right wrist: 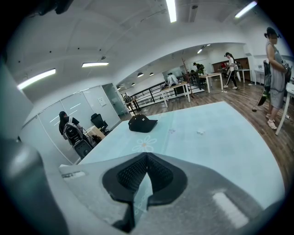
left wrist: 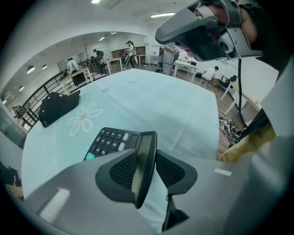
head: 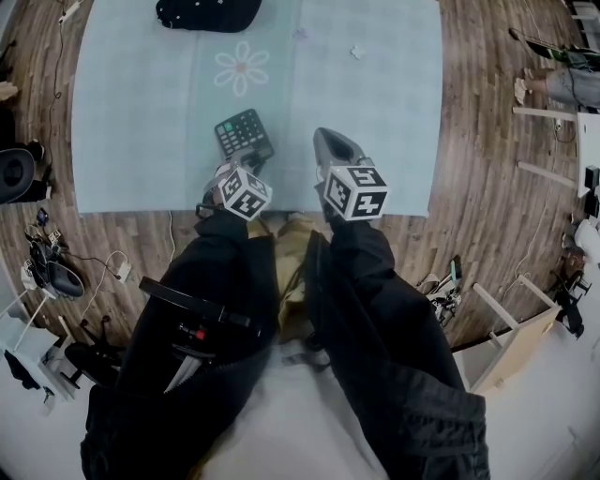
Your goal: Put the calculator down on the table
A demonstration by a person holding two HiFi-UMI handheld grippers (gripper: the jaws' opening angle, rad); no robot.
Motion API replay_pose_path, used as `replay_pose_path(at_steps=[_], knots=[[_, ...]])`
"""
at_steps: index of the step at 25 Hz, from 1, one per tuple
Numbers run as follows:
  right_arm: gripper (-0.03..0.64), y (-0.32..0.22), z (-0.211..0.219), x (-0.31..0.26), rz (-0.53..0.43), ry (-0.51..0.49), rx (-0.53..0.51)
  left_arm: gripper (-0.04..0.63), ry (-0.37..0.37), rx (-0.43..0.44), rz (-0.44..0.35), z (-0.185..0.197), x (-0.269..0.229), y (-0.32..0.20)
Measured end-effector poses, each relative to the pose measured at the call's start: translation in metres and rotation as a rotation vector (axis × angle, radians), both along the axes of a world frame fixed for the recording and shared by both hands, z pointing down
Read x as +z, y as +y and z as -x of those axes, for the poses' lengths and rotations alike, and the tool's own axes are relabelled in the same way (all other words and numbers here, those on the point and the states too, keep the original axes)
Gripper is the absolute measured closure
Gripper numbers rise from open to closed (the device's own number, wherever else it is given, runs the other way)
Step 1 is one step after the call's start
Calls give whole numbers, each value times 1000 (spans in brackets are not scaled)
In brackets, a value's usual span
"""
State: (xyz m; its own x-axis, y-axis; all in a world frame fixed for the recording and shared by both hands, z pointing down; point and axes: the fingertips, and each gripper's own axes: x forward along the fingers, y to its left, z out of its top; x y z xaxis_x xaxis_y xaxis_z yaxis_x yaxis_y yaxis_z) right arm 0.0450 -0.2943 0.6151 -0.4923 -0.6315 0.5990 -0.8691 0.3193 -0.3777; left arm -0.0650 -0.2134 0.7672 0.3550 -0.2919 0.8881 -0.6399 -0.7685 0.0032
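Calculator (left wrist: pixel 110 141) display sits loose between parted jaws of left gripper (left wrist: pixel 146 161); right gripper (right wrist: pixel 146 157) jaws closed, empty.

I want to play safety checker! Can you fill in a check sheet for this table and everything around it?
Surface: table under a pale cloth with a flower print.
Job's things: calculator lies on the cloth near the front edge, with its raised screen between the fingers of the left gripper.
Clutter: black cap at the far edge; small white scrap.
Grippers: left gripper open, not squeezing the screen; right gripper shut, empty, over the cloth.
Cables: loose cables on the floor left of the table.
Surroundings: wood floor, desks and people farther off.
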Motion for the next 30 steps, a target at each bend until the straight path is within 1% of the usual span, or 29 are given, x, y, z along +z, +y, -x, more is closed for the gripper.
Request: replay_pose_path(at_steps=[9,13,17,20,21,23,28,30], knots=[[618,1,-5,-2,-4,1,5,468,-5,-1,3,-1,4,0],[618,2,-5,-5,-12,0,3,451,39,-18,28,-5,2,1],[618,2,-5,-11,-30,-3,-3,442,60,-6,3,-13,-8,1],[618,1,-4,-21,-54,-11,-6,467,100,-34,-57,-19,-31,-10],[618,1,-4,-27,-66,-15,-6,492,119,-48,-84,-21,-43,-15],[618,-1,-4,-41,-99,-21,-7,589,162,-69,-151,-26,-72,-29],[618,-16,4,-87,-212,-20,-30,595,266,-116,-342,-28,-158,-74],[618,-23,8,-110,-268,-30,-37,595,319,-139,-406,-24,-194,-90]])
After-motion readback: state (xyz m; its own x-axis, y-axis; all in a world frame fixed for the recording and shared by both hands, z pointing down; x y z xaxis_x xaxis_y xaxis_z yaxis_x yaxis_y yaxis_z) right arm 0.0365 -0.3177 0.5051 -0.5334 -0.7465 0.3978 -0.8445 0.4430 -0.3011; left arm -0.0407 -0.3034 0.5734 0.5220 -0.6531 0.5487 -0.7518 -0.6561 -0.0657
